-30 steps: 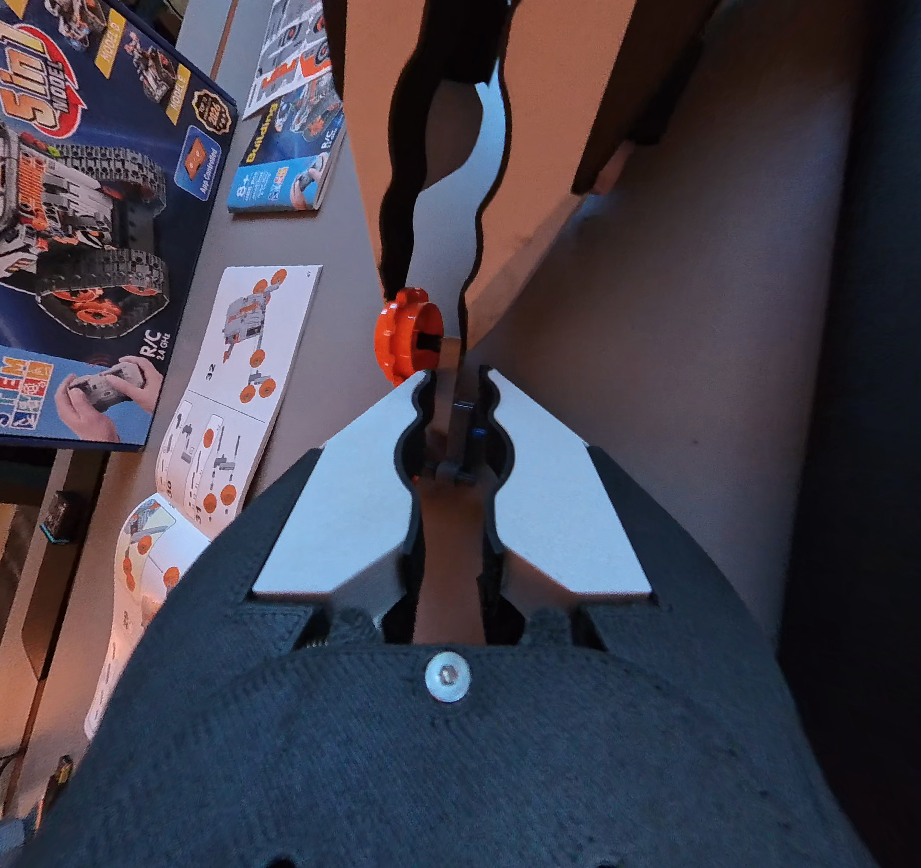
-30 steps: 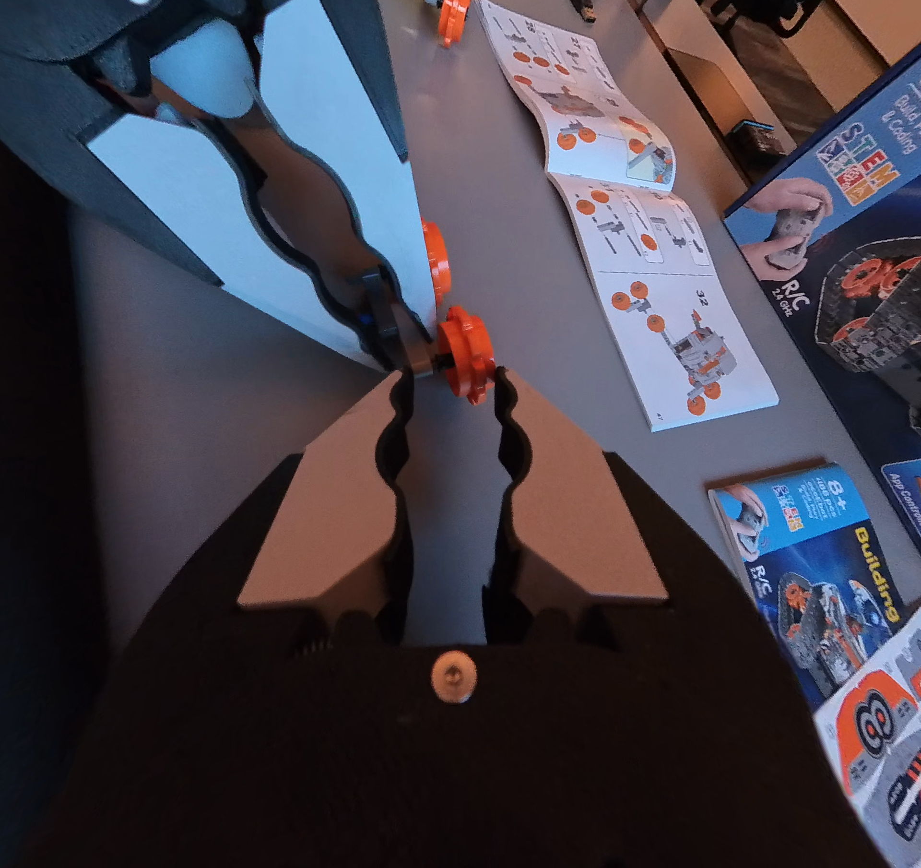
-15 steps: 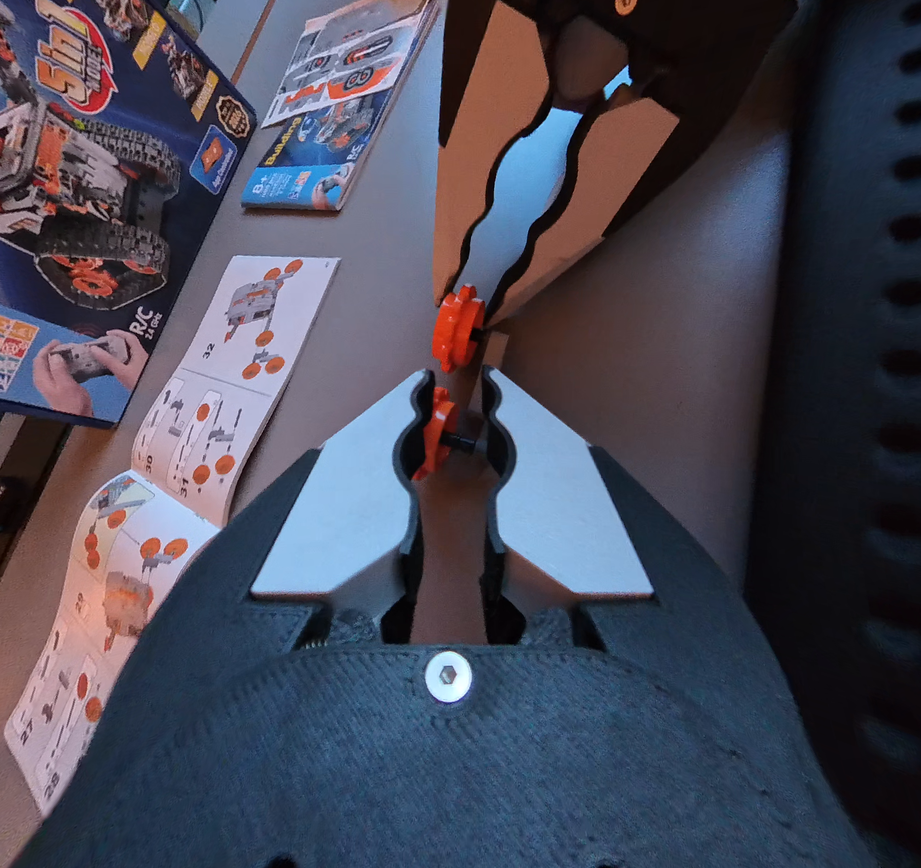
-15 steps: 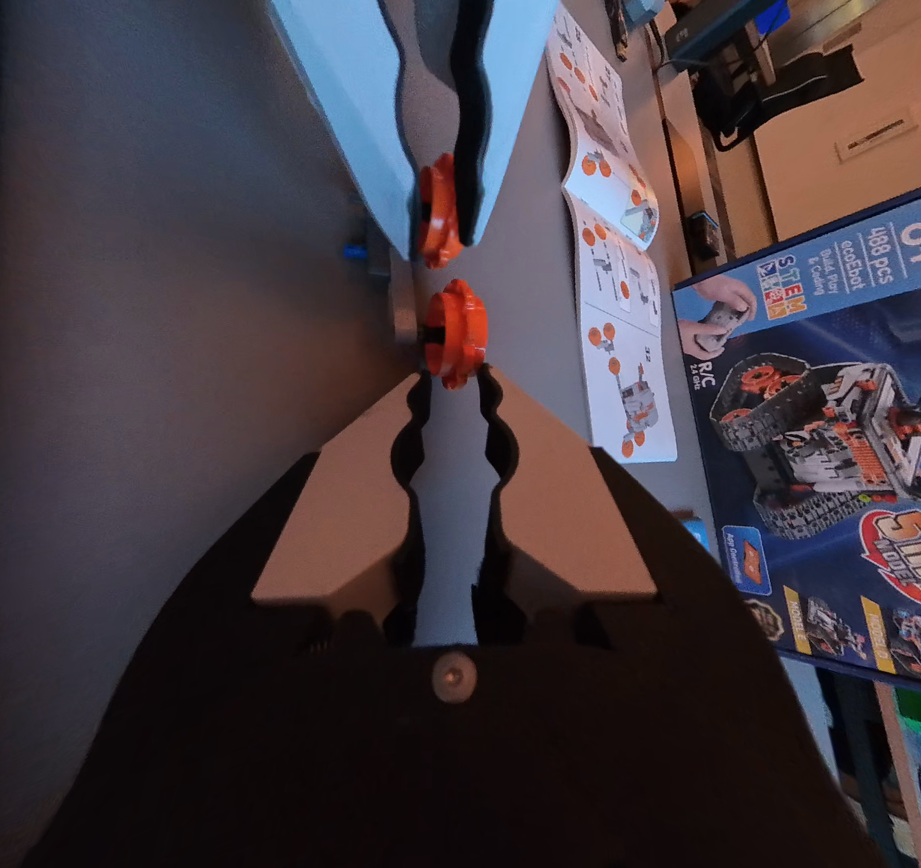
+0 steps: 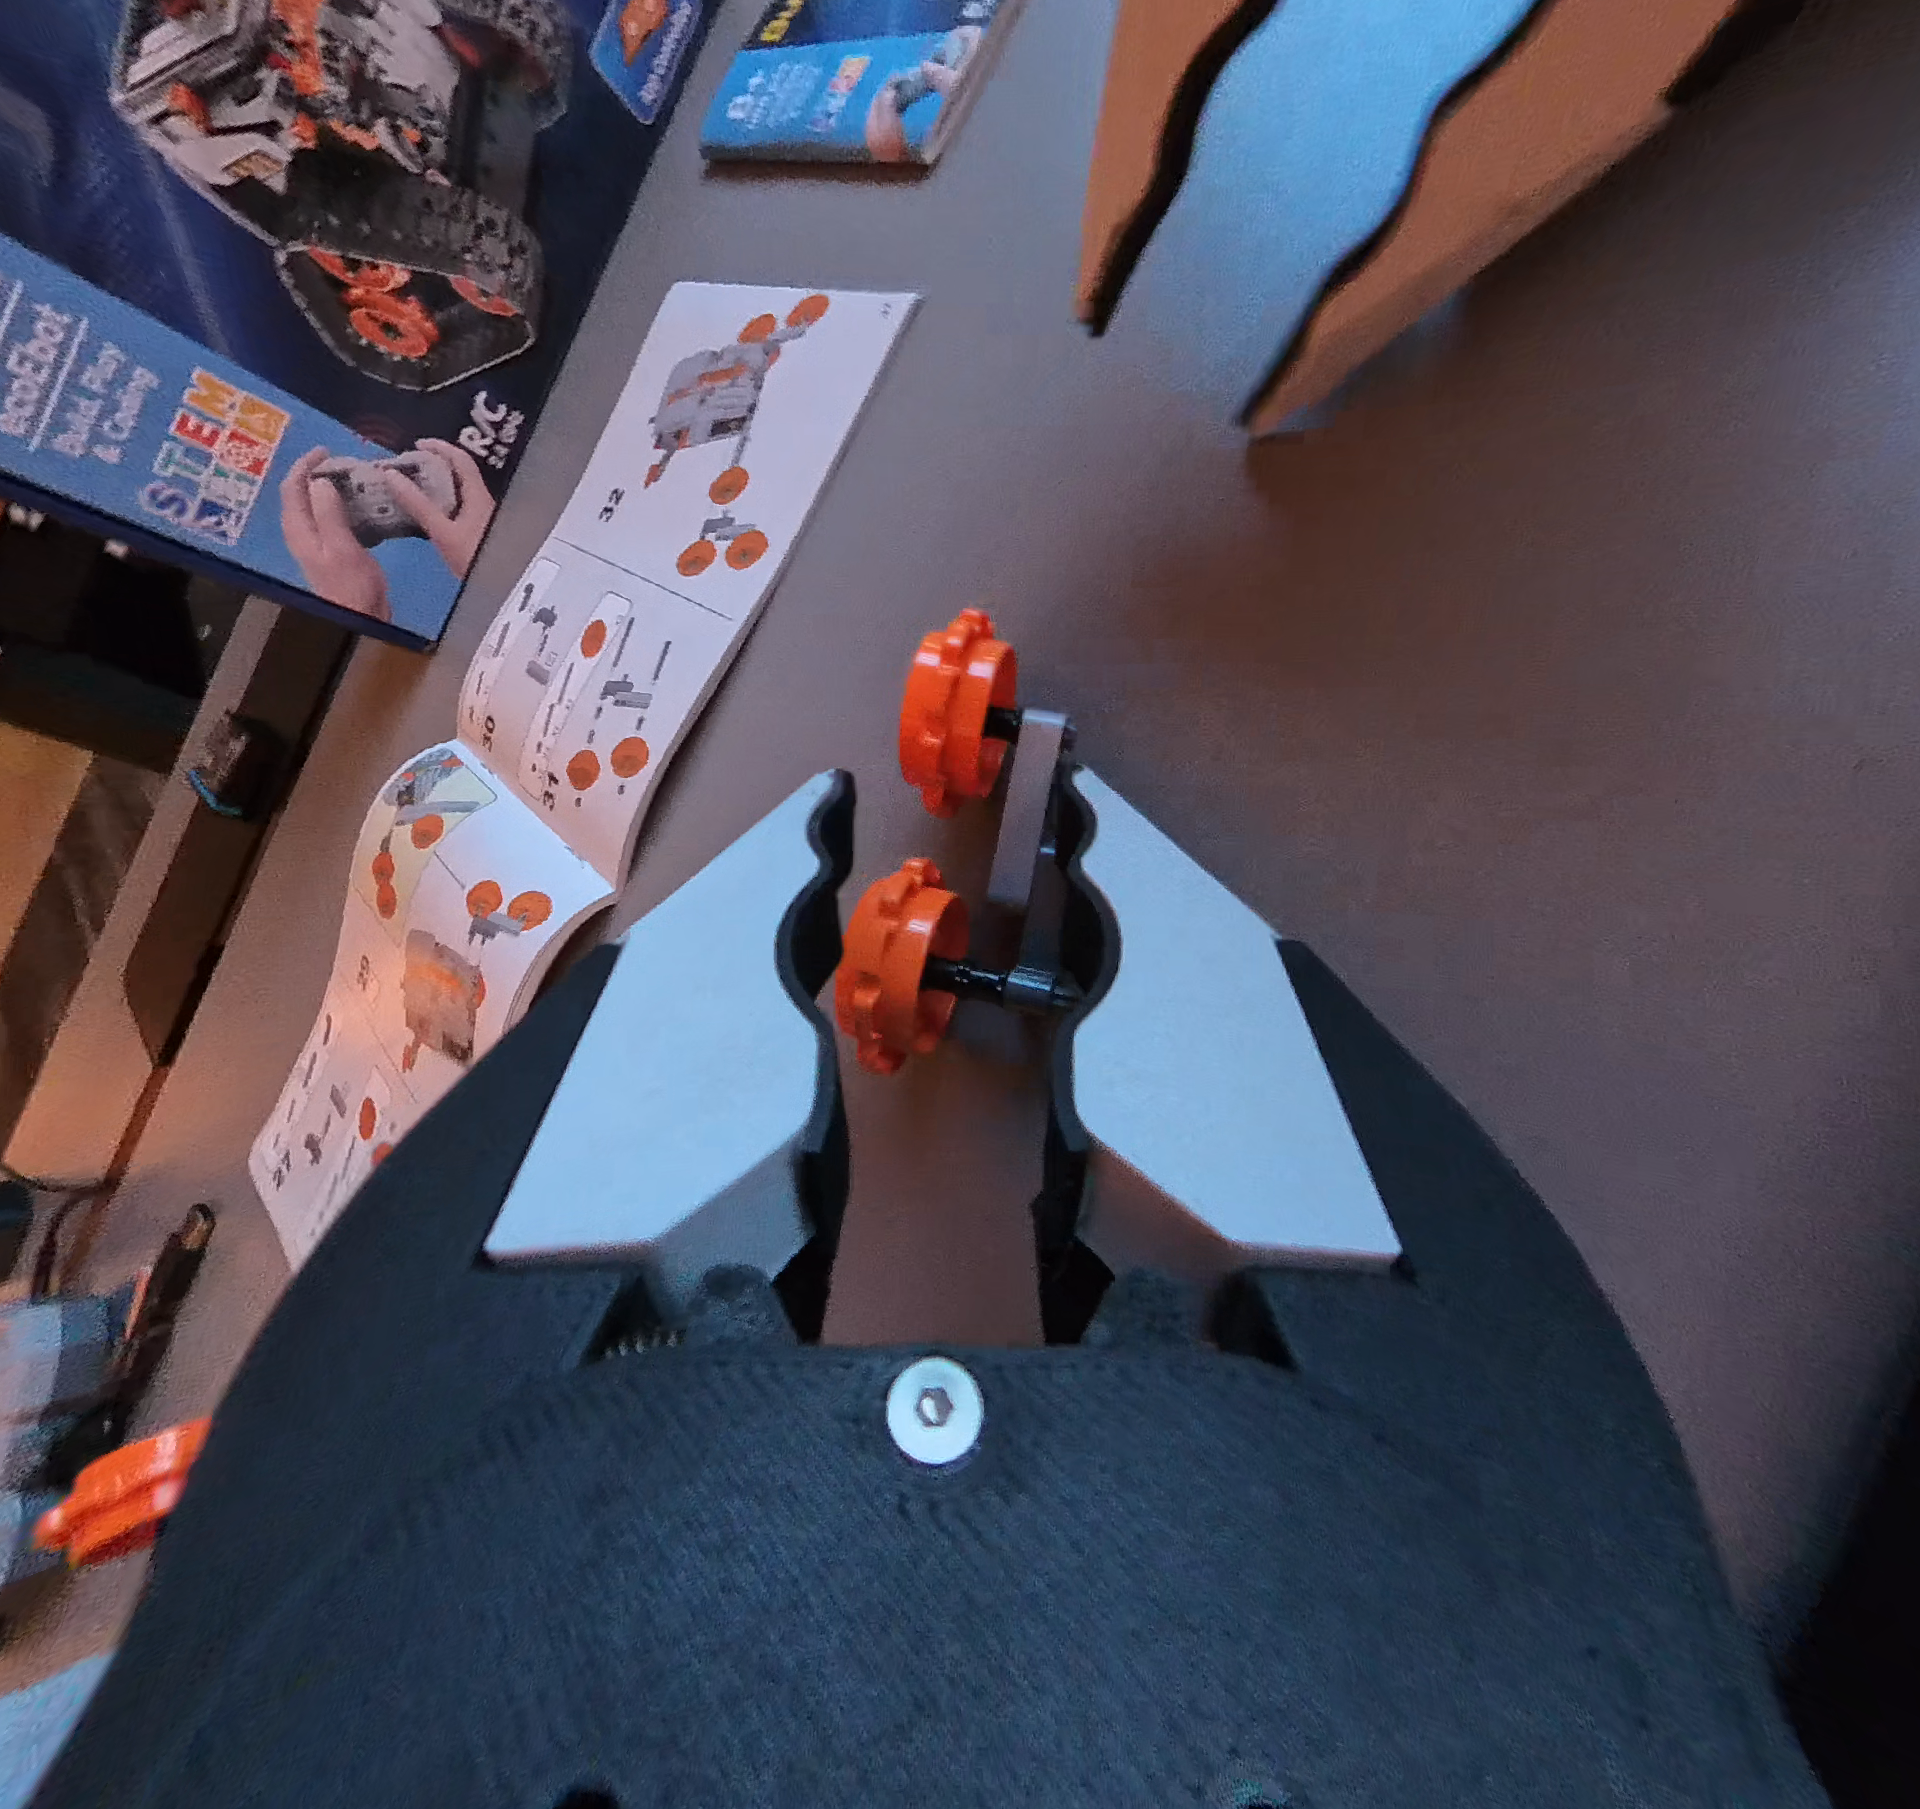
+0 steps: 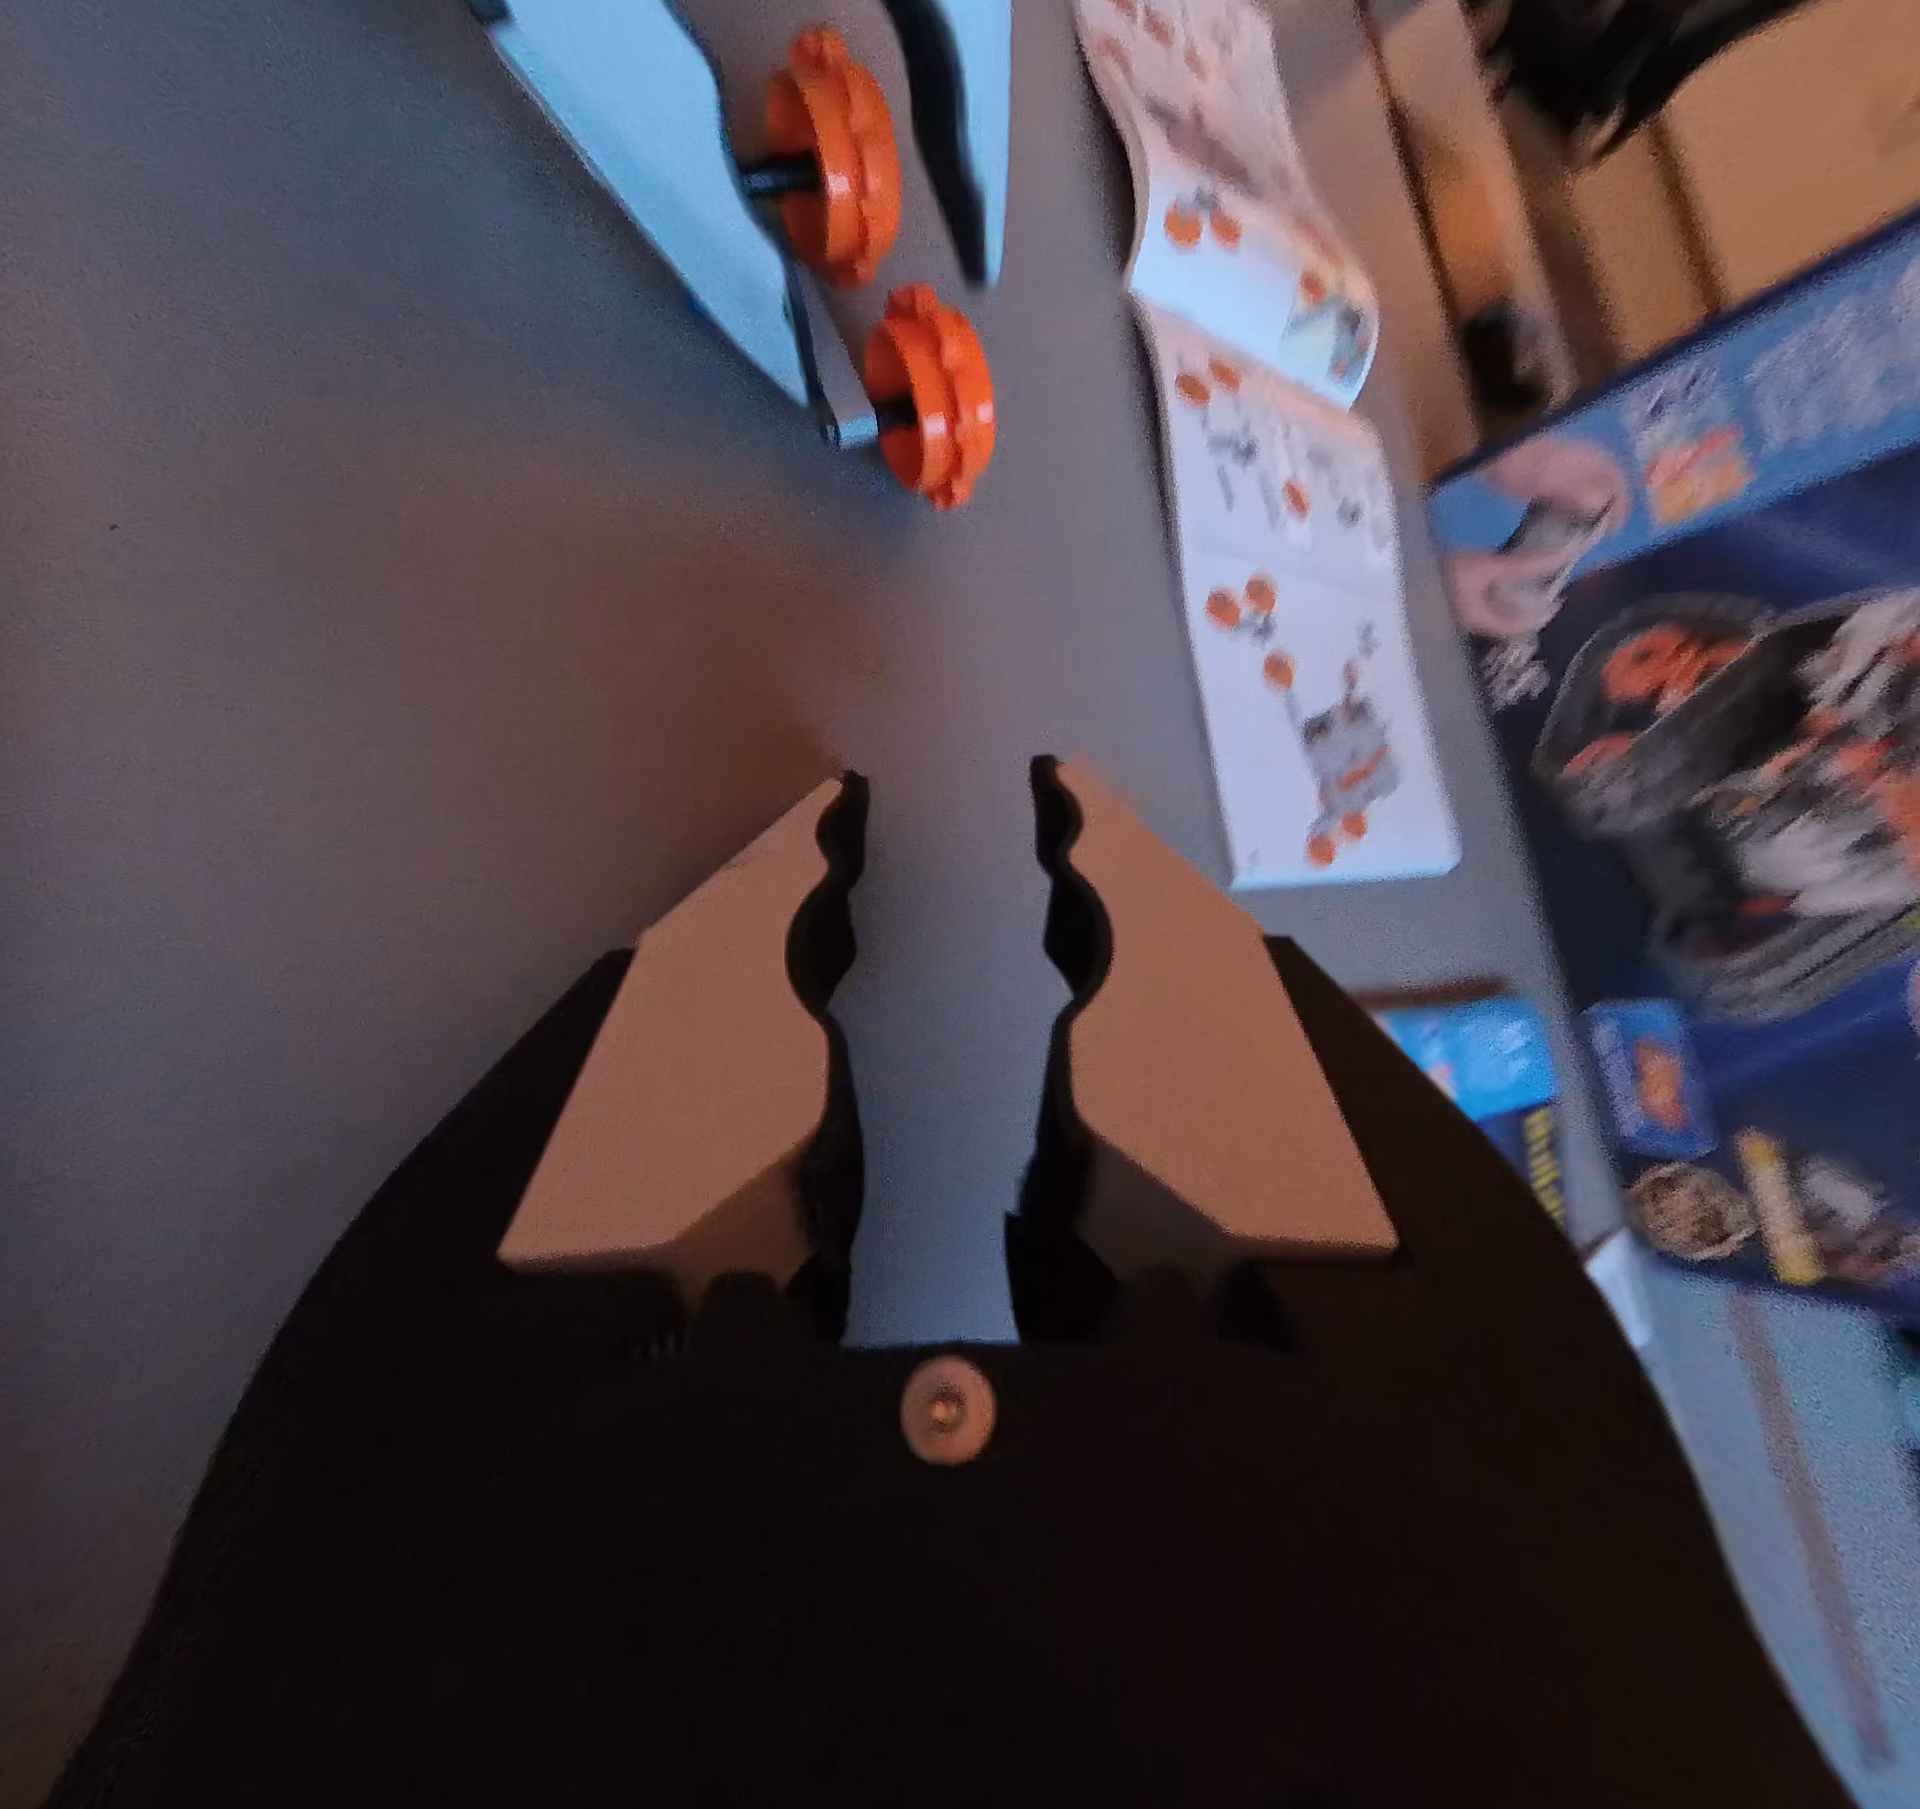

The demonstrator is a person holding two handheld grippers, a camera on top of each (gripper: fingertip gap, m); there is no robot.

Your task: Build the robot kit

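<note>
A small assembly, a grey beam [image 5: 1029, 803] with two orange wheels on black axles, sits between the fingers of my left gripper [image 5: 958, 783]. The near wheel [image 5: 899, 964] lies inside the jaws. The far wheel [image 5: 956, 710] sticks out past the fingertips. The left jaws stand apart: the beam rests against one finger, and a thin gap shows beside the wheel in the right wrist view [image 6: 831, 170]. I cannot tell if the assembly rests on the table. My right gripper [image 6: 945, 777] is open and empty, well back from the far wheel [image 6: 930, 398]. It also shows in the left wrist view [image 5: 1174, 372].
On the grey table [image 5: 1455, 824] an open instruction booklet [image 5: 665, 616] lies left of the left gripper. Beyond it are a large blue toy box [image 5: 260, 201] and a small blue booklet [image 5: 862, 66]. Another orange part [image 5: 114, 1489] shows at the lower left edge. My hands' fingertips stand some 9 cm from each other.
My right gripper has drawn back from the far orange wheel and is now clear of it. My left gripper's jaws have opened wider around the assembly.
</note>
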